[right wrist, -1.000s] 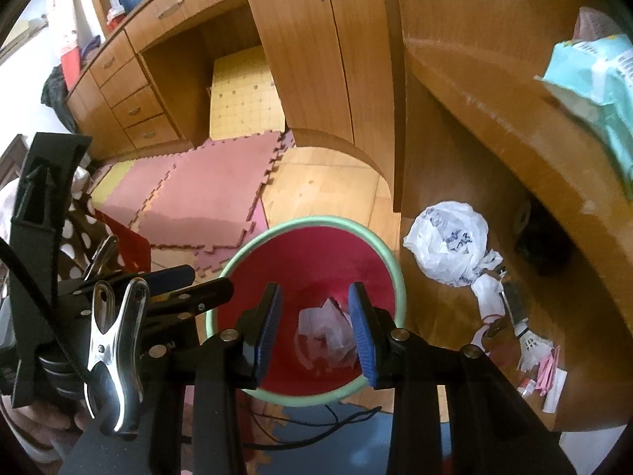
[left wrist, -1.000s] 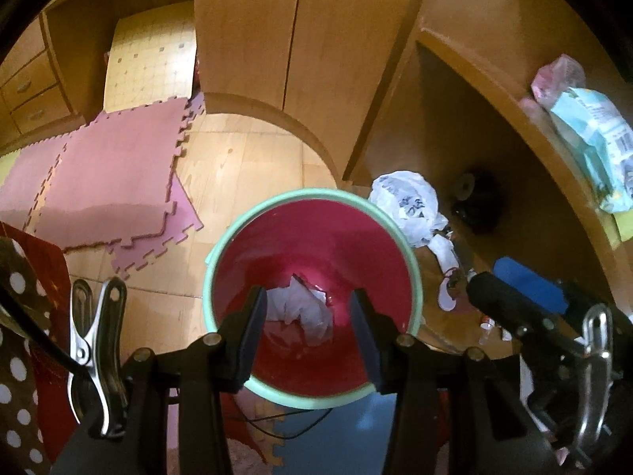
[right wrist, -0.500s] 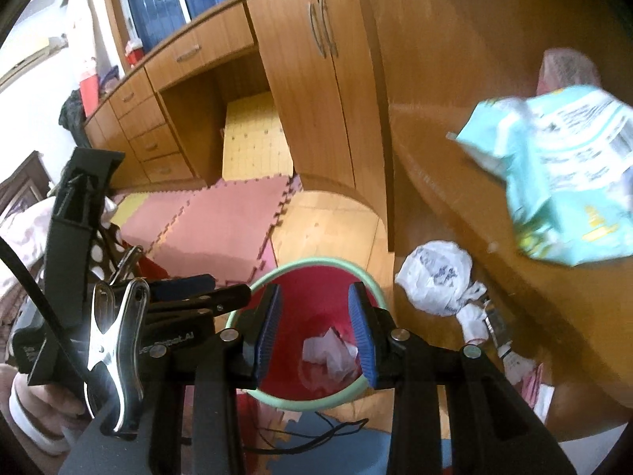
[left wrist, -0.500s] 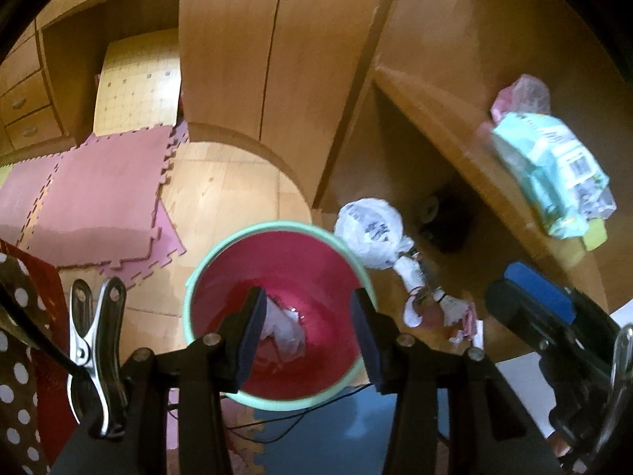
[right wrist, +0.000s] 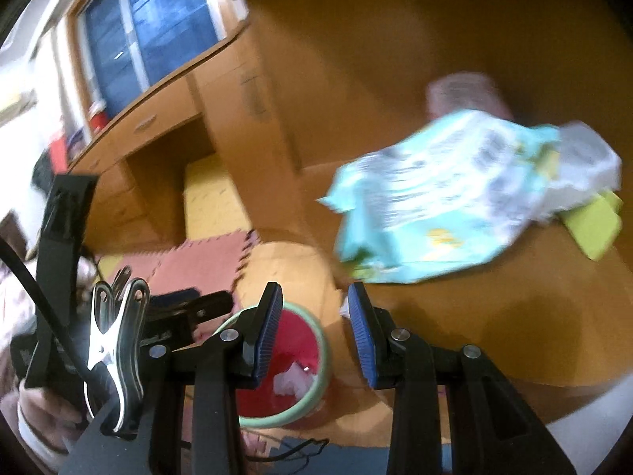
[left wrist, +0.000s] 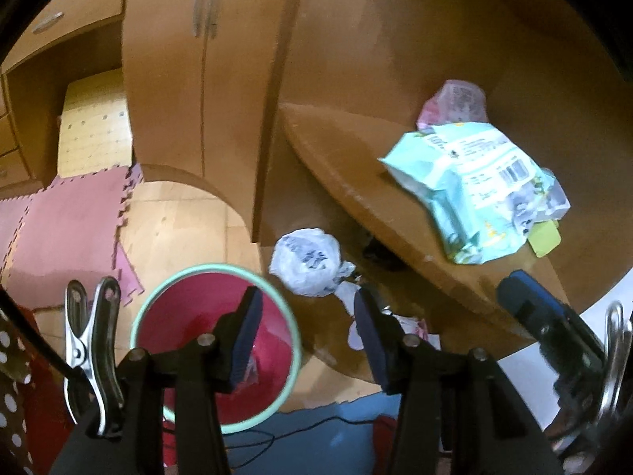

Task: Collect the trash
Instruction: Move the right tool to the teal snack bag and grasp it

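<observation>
Two tools are shown above a round wooden tabletop (left wrist: 356, 166). The left tool (left wrist: 304, 340) is seen with its jaws opening and nothing between them; the right tool (right wrist: 314, 336) is held partly open and empty. One crumpled mint-green and white plastic packet (left wrist: 474, 190) lies on the tabletop, with one pink wrapper (left wrist: 455, 103) just behind it and one yellow-green scrap (left wrist: 546, 237) touching its far edge. The packet is judged light, soft and slippery, best pinched at a raised crumpled edge. One knotted white plastic bag (left wrist: 308, 261) lies on the floor beside one red bin with a pale green rim (left wrist: 158, 308), in which some white crumpled paper (right wrist: 292, 380) is seen
</observation>
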A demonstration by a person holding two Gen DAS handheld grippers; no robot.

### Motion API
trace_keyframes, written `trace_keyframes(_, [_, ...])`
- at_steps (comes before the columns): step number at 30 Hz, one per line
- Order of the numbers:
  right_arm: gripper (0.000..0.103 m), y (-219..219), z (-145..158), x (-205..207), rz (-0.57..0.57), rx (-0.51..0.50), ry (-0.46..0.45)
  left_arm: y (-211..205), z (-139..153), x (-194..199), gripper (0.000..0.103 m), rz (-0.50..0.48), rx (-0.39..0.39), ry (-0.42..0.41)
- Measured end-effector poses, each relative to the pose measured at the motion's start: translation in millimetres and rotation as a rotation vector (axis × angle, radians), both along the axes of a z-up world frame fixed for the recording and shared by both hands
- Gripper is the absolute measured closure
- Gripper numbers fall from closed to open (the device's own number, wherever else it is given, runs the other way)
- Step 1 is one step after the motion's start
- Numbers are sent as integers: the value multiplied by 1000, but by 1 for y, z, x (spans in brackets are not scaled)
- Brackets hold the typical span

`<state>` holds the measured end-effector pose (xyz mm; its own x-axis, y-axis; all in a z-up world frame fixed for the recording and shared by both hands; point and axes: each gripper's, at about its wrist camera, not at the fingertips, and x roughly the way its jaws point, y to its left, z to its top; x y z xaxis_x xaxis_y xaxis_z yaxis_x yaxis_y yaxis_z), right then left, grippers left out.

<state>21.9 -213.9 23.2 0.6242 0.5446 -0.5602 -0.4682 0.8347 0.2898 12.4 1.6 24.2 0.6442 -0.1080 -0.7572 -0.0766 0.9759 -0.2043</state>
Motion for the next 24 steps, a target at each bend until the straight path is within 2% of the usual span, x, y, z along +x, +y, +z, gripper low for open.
trace_keyframes(5, [63,-42,-3,16,-140,50,16,-16,5,19,52,-14,6,-19])
trace_keyframes(11, [61,-69,-4,40,-278,-7,-13,-29,23,47,52,-28,-26,-65])
trace_keyframes(15, [61,-72,-7,54,-279,-32,0,-39,31,57,46,-65,-46,-118])
trace_keyframes(18, [62,-70,-12,66,-267,-31,14,-44,24,62,46,-81,-49,-114])
trace_keyframes(21, [74,-64,-23,79,-243,-4,50,-44,18,66,46,-89,-65,-98])
trace_keyframes(24, [77,-57,-28,77,-214,4,73,-41,18,64,46,-75,-65,-114])
